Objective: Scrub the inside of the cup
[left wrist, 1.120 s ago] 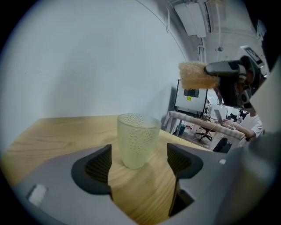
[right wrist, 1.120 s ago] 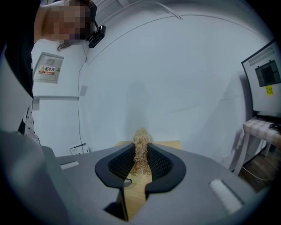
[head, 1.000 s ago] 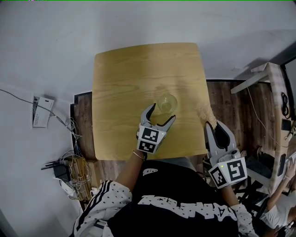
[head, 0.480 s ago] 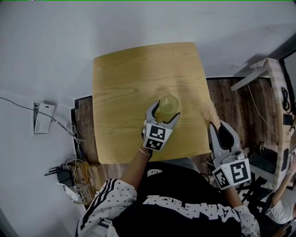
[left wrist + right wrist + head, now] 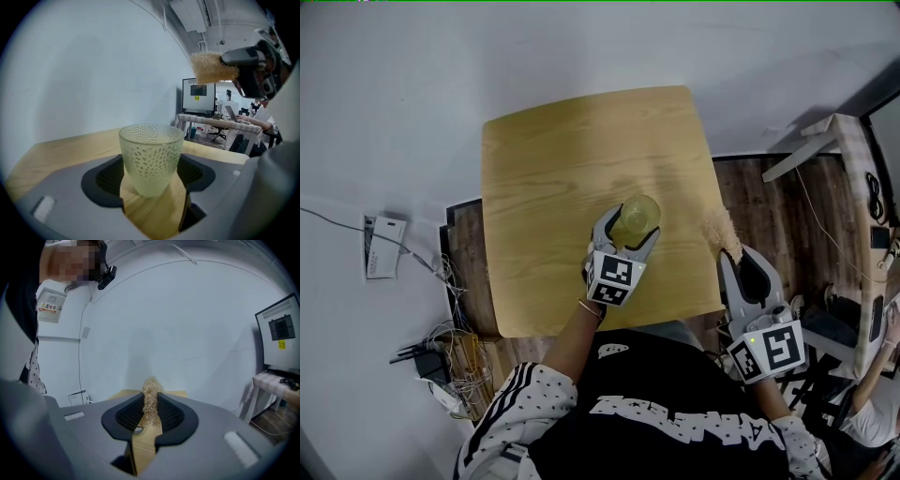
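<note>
Left gripper (image 5: 152, 180) open, jaws on both sides of the cup (image 5: 151, 154), upright on table (image 5: 553, 159). Right gripper (image 5: 149, 412) closed on fibrous scrubber (image 5: 151, 394), near table edge.

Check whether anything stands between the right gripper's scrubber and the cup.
Nothing visible does: only the table top lies between the scrubber held in the right gripper and the cup, whose mouth is uncovered.

A shared office or lab space. Beyond the wooden table (image 5: 581, 159) a monitor (image 5: 198, 96) stands on a long desk (image 5: 220, 123), where a person (image 5: 262, 118) sits at a laptop (image 5: 231, 112) — and left of the table, tangled cables (image 5: 455, 339) lie on the floor.
</note>
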